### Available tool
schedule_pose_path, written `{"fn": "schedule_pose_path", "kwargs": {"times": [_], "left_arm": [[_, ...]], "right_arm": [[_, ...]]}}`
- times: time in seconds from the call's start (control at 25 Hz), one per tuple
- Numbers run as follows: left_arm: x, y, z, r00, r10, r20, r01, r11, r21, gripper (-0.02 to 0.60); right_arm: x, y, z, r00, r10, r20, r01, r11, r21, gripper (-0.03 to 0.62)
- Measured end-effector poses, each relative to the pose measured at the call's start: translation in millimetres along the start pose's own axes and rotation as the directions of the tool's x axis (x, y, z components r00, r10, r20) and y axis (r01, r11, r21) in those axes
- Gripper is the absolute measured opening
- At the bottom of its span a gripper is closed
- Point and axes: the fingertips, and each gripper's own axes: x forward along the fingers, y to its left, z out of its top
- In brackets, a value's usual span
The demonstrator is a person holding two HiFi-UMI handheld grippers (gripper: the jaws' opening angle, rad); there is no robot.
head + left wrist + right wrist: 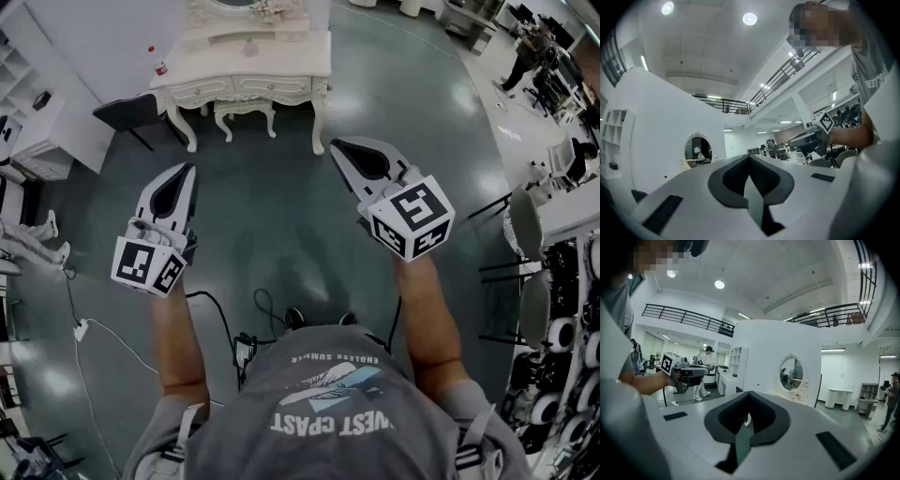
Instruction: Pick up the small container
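Observation:
I stand a few steps from a white dressing table [281,67]. On its top lie a few small items, among them a pale one [250,47] and a red-capped bottle [159,66]; I cannot tell which is the small container. My left gripper [188,170] is held out over the floor, its jaws together and empty [750,157]. My right gripper [336,145] is level with it, also shut on nothing [749,393]. Each gripper view shows the other gripper [813,136] [682,371] off to the side. The table's oval mirror [791,373] stands ahead.
A white stool [246,108] is tucked under the dressing table, with a dark chair [131,112] to its left. White shelving [37,122] lines the left side. Cables [84,328] trail on the floor near my feet. Chairs [525,225] stand at right; a person [525,52] is far off.

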Motion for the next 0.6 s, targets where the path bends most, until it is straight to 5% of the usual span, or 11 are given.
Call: {"fn": "schedule_pose_path", "kwargs": {"times": [0.6], "left_arm": [[-3,29,-12,1.0,-0.022,0.015,0.022,1.0,-0.02,0.015]], "right_arm": [[30,10,6,1.0,-0.011,-0.012,0.011,1.0,-0.006,0.026]]}}
